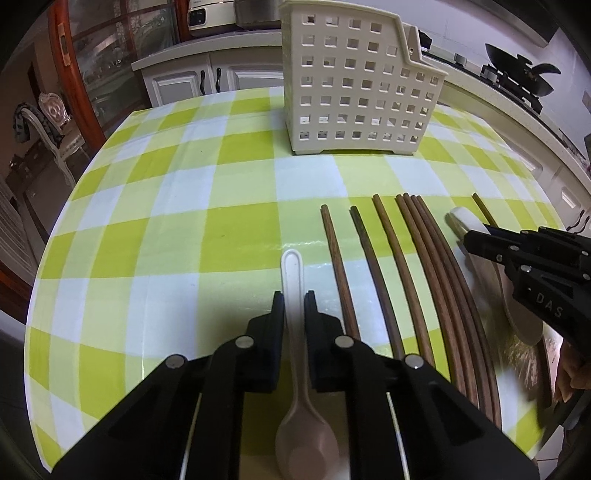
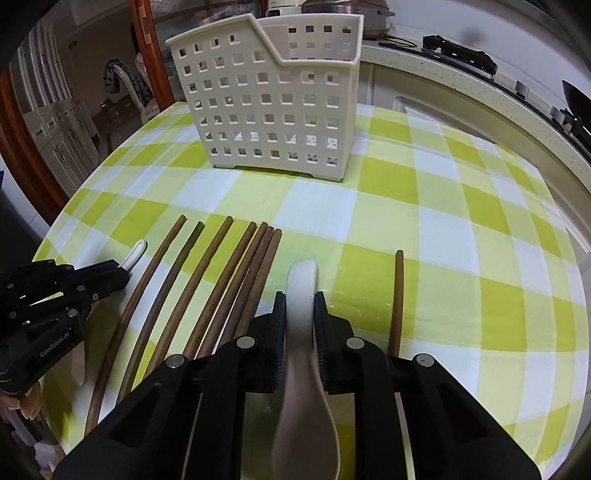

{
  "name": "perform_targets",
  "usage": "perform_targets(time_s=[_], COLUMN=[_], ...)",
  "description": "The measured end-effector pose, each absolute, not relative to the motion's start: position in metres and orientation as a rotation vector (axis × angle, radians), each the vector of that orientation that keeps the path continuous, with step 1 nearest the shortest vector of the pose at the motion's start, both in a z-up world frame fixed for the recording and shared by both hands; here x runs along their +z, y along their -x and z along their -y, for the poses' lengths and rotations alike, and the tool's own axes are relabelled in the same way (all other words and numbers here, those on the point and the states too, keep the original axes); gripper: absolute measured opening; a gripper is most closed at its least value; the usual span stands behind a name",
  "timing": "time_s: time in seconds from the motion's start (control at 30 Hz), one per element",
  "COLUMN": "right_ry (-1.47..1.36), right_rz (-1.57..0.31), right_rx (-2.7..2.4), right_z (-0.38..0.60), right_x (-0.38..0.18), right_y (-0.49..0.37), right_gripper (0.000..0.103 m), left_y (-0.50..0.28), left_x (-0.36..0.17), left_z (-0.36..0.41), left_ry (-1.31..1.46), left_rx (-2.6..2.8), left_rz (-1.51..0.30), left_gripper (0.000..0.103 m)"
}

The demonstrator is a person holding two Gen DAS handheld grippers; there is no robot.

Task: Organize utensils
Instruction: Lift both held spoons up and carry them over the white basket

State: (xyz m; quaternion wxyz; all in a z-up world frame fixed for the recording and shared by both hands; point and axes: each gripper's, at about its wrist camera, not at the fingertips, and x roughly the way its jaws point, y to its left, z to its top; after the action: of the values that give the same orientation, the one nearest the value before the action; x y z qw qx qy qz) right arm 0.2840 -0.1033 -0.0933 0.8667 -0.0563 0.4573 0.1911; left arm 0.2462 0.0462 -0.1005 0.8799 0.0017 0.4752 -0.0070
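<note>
Checked tablecloth (image 1: 177, 192), near edge | we clamp left gripper (image 1: 294, 295) on white spoon (image 1: 293, 295), right gripper (image 2: 300, 297) on speckled spoon (image 2: 301, 295) | mid-handle holds; seemingly ceramic: stiff, slippery, chippable | caddy (image 1: 351, 85) at far edge.

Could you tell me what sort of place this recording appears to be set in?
Most likely a home kitchen with a dining table. A dark wok sits on a gas stove along the counter, a rice cooker stands on white cabinets, and the checked tablecloth carries chopsticks and spoons.

Chopsticks (image 1: 436, 280) near ends — cut off, spoon (image 2: 306, 417) bowl perhaps blurred
</note>
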Motion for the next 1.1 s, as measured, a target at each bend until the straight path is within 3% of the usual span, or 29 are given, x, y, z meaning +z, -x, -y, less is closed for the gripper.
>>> perform_targets(time_s=[1.1], right_ry=[0.089], right_rz=[-0.708], right_rx=[0.429], right_z=[0.117], right_x=[0.001], right_y=[-0.246], right_gripper=[0.017], left_y=[-0.202], left_x=[0.002], left_z=[-0.035], left_ry=[-0.040], left_rx=[0.001], left_rz=[-0.693], left_gripper=[0.011])
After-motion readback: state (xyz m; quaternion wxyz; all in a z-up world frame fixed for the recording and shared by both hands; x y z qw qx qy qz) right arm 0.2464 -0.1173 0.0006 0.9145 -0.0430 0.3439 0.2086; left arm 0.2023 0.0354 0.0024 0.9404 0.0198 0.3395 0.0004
